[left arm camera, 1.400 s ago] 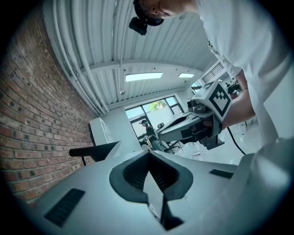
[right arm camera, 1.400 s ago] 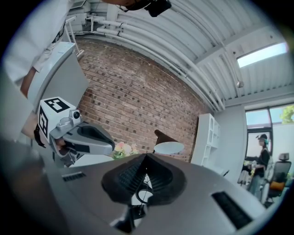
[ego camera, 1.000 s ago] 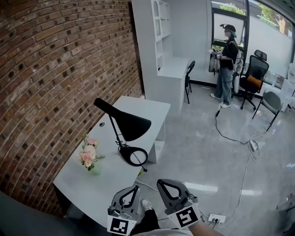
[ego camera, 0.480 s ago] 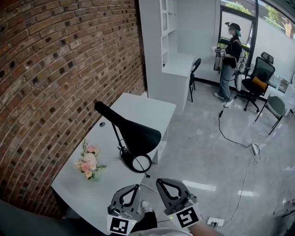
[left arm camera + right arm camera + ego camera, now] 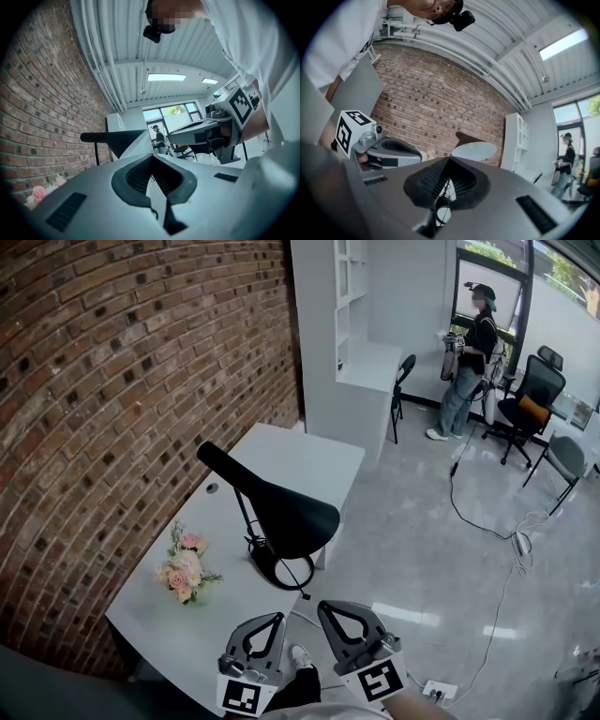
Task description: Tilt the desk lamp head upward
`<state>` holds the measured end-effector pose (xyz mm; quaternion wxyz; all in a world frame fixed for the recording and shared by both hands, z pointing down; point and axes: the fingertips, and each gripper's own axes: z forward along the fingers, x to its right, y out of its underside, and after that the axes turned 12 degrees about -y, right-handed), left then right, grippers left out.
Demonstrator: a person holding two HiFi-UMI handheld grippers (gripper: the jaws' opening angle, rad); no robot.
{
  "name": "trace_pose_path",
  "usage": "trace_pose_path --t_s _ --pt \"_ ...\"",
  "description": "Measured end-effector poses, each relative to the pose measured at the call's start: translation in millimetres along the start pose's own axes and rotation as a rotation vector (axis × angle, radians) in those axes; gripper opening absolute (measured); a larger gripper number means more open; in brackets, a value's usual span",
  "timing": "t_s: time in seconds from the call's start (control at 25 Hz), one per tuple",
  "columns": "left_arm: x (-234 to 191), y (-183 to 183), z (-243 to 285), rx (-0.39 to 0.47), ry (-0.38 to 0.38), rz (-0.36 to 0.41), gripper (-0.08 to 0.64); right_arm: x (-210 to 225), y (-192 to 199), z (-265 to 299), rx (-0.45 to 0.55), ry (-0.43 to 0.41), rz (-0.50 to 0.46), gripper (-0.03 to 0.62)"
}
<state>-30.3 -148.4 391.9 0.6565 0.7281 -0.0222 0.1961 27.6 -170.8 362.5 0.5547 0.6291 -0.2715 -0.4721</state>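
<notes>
Lamp: the black desk lamp (image 5: 281, 507) stands toward the near end of the white desk (image 5: 300, 460). Its round base (image 5: 272, 570) is close to the tabletop's room-side edge. The cone head points down and out over that edge, and its handle rises toward the brick wall (image 5: 112, 381).
Other items: a small flower bouquet (image 5: 186, 563) sits by the wall-side edge, well apart from the base. A person (image 5: 472, 357) stands far off by the office chairs.
Left gripper (image 5: 278, 618): jaws closed tip to tip, nothing between them, low and short of the desk.
Right gripper (image 5: 323, 606): the same, tips pressed together and empty, just beside the left.
Step in hand: approach only, with the head untouched.
How to do it well: open one gripper and take the head's lower rim or the handle. Steady the base with the other so it does not skid off the edge, then lift slowly.
Caveat: the pivot is probably behind the head; you cannot see it yet.
Change since earlier frame: you have closed in. The head looms larger and covers more of the base, while the grippers keep the same low position.
</notes>
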Motion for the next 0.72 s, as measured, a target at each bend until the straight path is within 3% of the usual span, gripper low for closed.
trace_pose_path --t_s 0.72 --pt "33 -20 -32 0.030 0.051 0.036 0.008 -29 -12 -48 -0.015 0.046 -0.016 0.015"
